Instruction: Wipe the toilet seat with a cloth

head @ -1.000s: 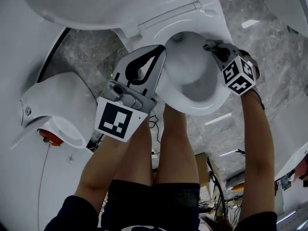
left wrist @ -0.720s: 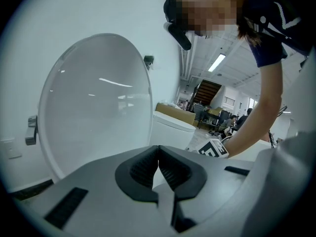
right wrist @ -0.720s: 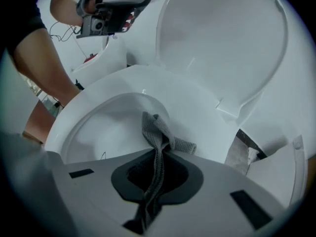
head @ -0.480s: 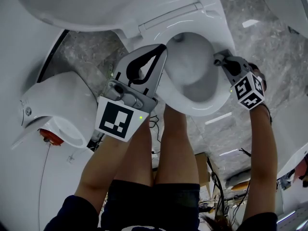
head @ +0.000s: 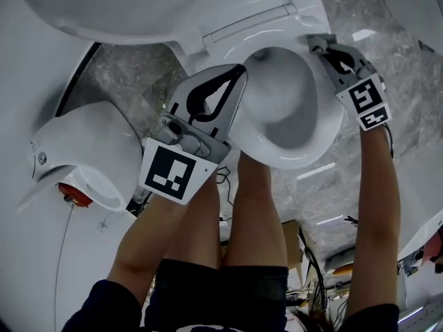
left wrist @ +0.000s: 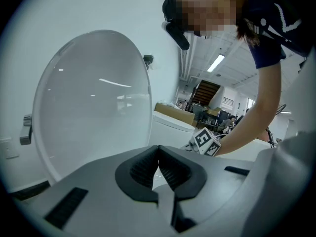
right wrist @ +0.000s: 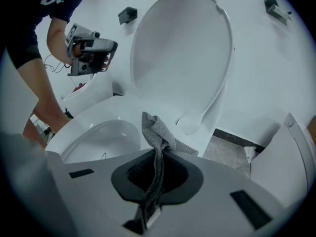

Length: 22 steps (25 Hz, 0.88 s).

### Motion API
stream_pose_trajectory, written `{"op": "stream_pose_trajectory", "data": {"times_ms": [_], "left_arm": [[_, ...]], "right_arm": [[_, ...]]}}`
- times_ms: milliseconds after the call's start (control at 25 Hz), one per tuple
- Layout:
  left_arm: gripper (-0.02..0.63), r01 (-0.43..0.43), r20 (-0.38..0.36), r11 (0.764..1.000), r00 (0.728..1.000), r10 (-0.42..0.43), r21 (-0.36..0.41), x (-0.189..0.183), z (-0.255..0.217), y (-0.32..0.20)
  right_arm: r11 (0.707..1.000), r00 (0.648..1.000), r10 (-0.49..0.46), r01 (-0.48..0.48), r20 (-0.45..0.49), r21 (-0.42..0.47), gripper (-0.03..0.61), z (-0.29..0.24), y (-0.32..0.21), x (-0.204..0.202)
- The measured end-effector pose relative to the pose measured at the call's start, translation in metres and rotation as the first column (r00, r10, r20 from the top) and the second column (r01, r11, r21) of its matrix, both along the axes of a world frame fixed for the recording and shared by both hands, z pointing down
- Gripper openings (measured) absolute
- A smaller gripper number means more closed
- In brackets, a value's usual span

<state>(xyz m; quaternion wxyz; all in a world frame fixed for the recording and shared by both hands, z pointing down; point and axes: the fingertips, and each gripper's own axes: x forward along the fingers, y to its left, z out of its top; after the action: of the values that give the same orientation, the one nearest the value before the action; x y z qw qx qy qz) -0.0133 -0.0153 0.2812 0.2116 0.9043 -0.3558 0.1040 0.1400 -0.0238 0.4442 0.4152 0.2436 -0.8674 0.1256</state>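
Observation:
A white toilet stands with its lid (head: 138, 5) raised, and its seat (head: 304, 159) rings the bowl. My right gripper (head: 316, 44) is at the seat's back right, near the hinge. It is shut on a grey waffle-weave cloth (right wrist: 157, 132), which sticks out past the jaws over the seat (right wrist: 84, 120) in the right gripper view. My left gripper (head: 237, 73) hovers at the bowl's left side, shut with nothing between its pads (left wrist: 170, 169). In the left gripper view the lid (left wrist: 94, 102) fills the left, with the right gripper's marker cube (left wrist: 206, 141) beyond.
A second white toilet (head: 90, 151) with a red part (head: 73, 194) stands at the left. Another white fixture (head: 415, 5) is at the top right. The floor (head: 124, 81) is grey marble. The person's legs (head: 249, 213) are close to the bowl's front, with cables (head: 311, 254) behind them.
My right gripper, with the cloth, has slid along the seat's right side and now sits farther back, near the hinge. The left gripper has barely moved.

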Motion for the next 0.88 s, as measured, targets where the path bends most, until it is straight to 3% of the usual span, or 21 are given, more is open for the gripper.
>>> {"op": "stream_pose_trajectory", "data": {"times_ms": [160,400,520,720,880], "left_arm": [[0.020,0.008,-0.002,1.000,1.000,-0.008,-0.002,0.001,0.002,0.000],[0.020,0.001,-0.010,1.000,1.000,-0.001,-0.004,0.002,0.001,0.000],[0.020,-0.003,-0.020,1.000,1.000,0.003,0.000,0.004,0.000,-0.003],[0.020,-0.004,-0.013,1.000,1.000,0.004,-0.001,0.002,0.000,-0.005],[0.020,0.016,-0.021,1.000,1.000,-0.016,-0.005,-0.002,-0.002,-0.006]], "right_arm": [[0.995,0.993,0.099,-0.100,0.063,0.008,0.026,-0.004,-0.004,0.005],[0.980,0.986,0.159,-0.152,0.042,-0.126,0.026,0.007,0.080,0.030],[0.956,0.965,0.258,-0.247,0.053,-0.160,0.026,0.010,0.099,0.040],[0.933,0.933,0.351,-0.343,0.076,-0.107,0.026,0.009,0.062,0.035],[0.936,0.934,0.350,-0.345,0.067,-0.074,0.026,0.008,0.029,0.021]]}}
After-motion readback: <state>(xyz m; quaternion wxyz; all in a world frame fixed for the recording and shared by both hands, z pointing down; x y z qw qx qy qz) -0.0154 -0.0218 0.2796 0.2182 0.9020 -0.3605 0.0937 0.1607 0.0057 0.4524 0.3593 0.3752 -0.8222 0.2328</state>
